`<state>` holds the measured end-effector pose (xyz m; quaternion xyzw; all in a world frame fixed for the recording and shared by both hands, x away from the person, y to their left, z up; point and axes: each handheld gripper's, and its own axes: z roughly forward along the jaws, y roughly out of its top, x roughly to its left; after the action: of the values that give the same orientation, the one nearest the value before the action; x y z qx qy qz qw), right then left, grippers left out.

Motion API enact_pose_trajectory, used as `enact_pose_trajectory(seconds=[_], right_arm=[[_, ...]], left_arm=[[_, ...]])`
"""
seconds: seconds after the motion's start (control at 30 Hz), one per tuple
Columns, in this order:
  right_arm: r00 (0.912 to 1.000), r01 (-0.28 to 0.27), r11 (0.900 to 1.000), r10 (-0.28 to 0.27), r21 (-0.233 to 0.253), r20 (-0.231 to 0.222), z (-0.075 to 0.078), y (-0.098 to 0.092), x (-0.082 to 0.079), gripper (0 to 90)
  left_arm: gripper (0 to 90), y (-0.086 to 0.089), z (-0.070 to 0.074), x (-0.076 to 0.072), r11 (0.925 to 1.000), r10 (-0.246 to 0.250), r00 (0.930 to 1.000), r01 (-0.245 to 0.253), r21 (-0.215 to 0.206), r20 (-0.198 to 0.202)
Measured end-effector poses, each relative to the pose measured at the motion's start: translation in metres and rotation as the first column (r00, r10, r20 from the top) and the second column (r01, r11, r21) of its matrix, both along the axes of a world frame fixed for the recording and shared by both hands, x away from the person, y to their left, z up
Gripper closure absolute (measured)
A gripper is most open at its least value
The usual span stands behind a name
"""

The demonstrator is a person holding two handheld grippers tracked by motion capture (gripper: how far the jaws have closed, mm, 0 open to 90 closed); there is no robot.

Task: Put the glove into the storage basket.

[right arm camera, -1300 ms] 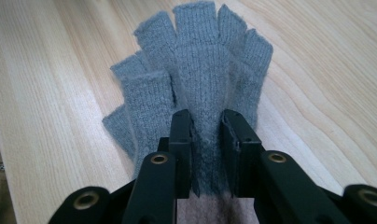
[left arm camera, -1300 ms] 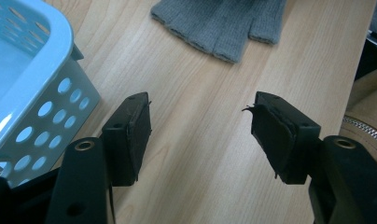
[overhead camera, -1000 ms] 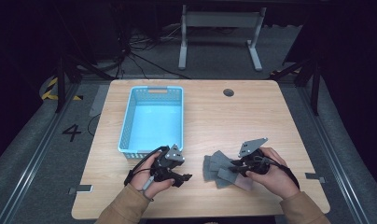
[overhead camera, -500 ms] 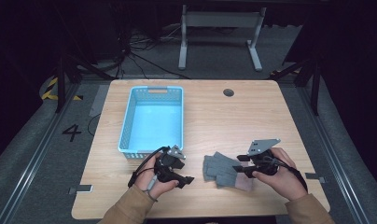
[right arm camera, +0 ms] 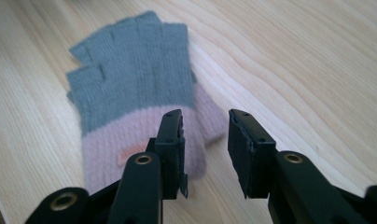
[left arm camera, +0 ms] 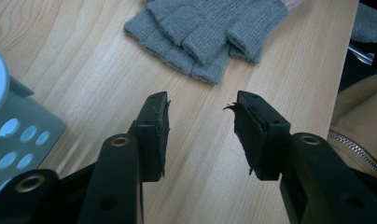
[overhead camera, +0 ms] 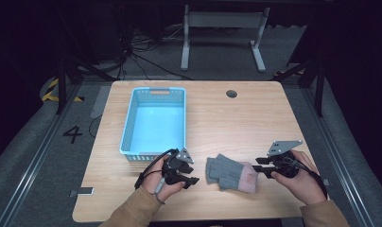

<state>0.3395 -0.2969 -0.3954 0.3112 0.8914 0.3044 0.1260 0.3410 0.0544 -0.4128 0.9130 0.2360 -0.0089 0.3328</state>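
A pair of fingerless gloves was seen lying flat on the wooden table, near its front edge, between the two grippers. Two gloves could be counted, one stacked partly on the other, each grey over the fingers with a pink cuff. The long axis of the pair was laid roughly across the table, from left to right: the open grey finger ends were pointed toward the left gripper and the pink cuffs toward the right gripper. In the left gripper view the finger ends of the gloves were seen beyond the jaws, which were held well apart over bare wood with nothing between them. In the right gripper view the jaws were likewise spread and empty, set just at the pink cuff of the gloves; whether a jaw touched the cuff could not be told. One blue basket was placed on the left half of the table, behind the left gripper, its long axis running from front to back, and nothing was seen inside it. One gripper was held in each hand.
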Motion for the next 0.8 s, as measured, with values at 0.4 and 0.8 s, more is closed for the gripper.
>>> enact_pose_trajectory(seconds=[0.4, 0.8], right_arm=[[0.9937, 0.035, 0.997, -0.042, -0.071, -0.104, -0.011, -0.024, 0.002, 74.0], [0.9869, -0.025, 0.995, 0.009, -0.094, -0.161, -0.02, -0.013, 0.004, 69.5]], left_arm=[[62.6, -0.009, -0.008, 0.001, 0.9998, -0.02, 0.999, 0.02, -0.003, -0.04], [64.7, -0.019, -0.017, 0.005, 1.0, -0.008, 0.9993, 0.008, -0.002, -0.037]])
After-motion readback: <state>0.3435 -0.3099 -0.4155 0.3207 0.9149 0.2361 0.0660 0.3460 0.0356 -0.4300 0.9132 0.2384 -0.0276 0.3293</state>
